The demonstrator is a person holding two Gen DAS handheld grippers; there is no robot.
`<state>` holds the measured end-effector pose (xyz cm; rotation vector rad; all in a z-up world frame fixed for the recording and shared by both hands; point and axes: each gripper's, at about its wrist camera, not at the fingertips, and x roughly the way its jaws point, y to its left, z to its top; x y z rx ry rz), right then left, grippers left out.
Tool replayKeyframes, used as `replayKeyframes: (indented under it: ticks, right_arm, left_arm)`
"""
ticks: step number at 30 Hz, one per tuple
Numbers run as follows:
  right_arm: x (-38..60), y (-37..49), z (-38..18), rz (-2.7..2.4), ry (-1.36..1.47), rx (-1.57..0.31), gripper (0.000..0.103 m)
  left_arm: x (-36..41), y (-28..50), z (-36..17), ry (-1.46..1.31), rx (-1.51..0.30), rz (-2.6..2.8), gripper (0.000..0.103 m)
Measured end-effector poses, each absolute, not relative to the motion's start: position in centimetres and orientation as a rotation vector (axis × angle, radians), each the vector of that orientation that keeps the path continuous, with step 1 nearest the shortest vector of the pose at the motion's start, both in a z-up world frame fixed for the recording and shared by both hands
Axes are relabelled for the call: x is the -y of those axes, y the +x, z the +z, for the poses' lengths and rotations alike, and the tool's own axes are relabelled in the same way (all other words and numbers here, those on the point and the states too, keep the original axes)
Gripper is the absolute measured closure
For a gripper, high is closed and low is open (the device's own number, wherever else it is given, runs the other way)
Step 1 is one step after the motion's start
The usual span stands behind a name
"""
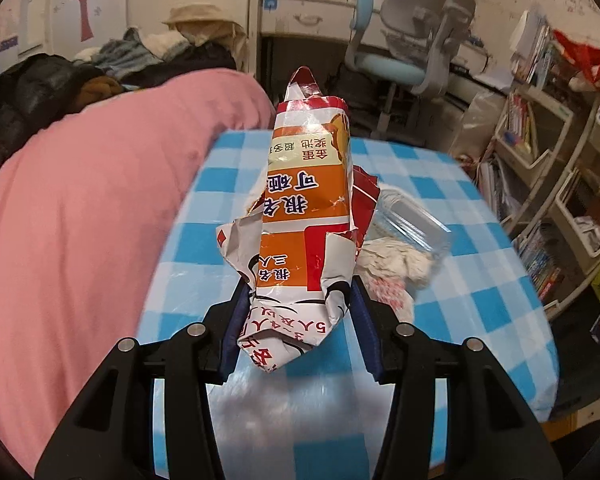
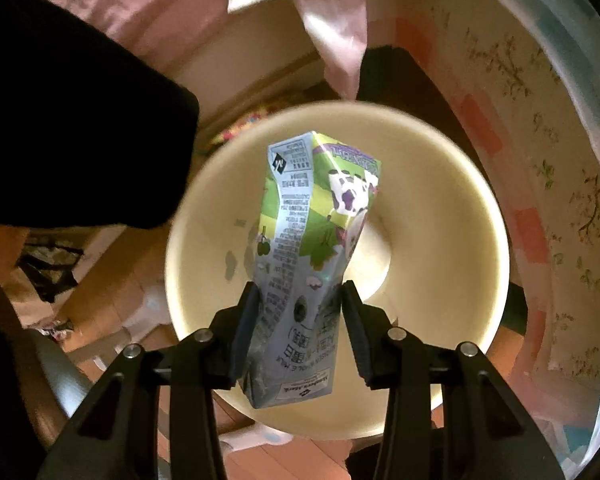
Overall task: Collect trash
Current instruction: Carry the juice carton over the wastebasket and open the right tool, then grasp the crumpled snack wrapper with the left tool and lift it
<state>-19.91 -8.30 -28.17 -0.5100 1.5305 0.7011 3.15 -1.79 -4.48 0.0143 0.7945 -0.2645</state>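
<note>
Gripping low on a crumpled orange-and-red snack wrapper (image 1: 306, 200) with the left gripper (image 1: 296, 296), jaws about half closed and pads pressing both sides of the paper. Holds it clear above the blue-checked worktop (image 1: 480, 288), long end pointing away, probably so as to carry it off without dragging. Leaves a clear plastic box (image 1: 414, 220) and a white tissue wad (image 1: 396, 264) lying touching on the worktop just behind, likely the next trash to fetch. Pinches a green-and-purple milk carton (image 2: 312, 216) with the right gripper (image 2: 300, 300), jaws narrowed onto its squeezed lower part, pointing straight down. Hangs the carton directly over the mouth of a round cream bin (image 2: 452, 208), whether past the rim hard to tell, evidently lined up so that a release drops it in. Calls next for opening the right jaws over the bin, then bringing the wrapper across to the same spot. Risks little beyond the light wrapper slipping from a soft, crushed grip.
</note>
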Motion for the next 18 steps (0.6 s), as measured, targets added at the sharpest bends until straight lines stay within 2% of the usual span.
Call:
replayKeyframes:
  ticks: [4,8,9,13,18]
  right_arm:
    - [8.4,-20.4,-29.1,0.681,-0.510,-1.563,0.060]
    - [8.6,-20.8,-29.3,0.653,-0.491,-1.583,0.049]
    - [8.6,-20.8,-29.1,0.650,-0.486,-1.578,0.049]
    - [9.6,-20.4,-26.1,0.628,-0.391,-1.514,0.049]
    - [13.2,-19.4,-19.3,0.545,-0.207,-1.319,0.046]
  left_arm:
    - [-0.5,-0.1,-3.3,-0.029,-0.784,-0.252,0.057]
    - [-2.5,-3.0,-3.4,-0.053,-0.801,-0.237,0.057]
    - [-2.8,-3.8,-3.3,-0.061,-0.801,-0.238,0.057]
    - [-3.4,-7.0,-3.3,-0.066,-0.798,-0.236,0.057]
    - [-3.0,-11.1,-3.9,-0.036,-0.806,-0.240,0.057]
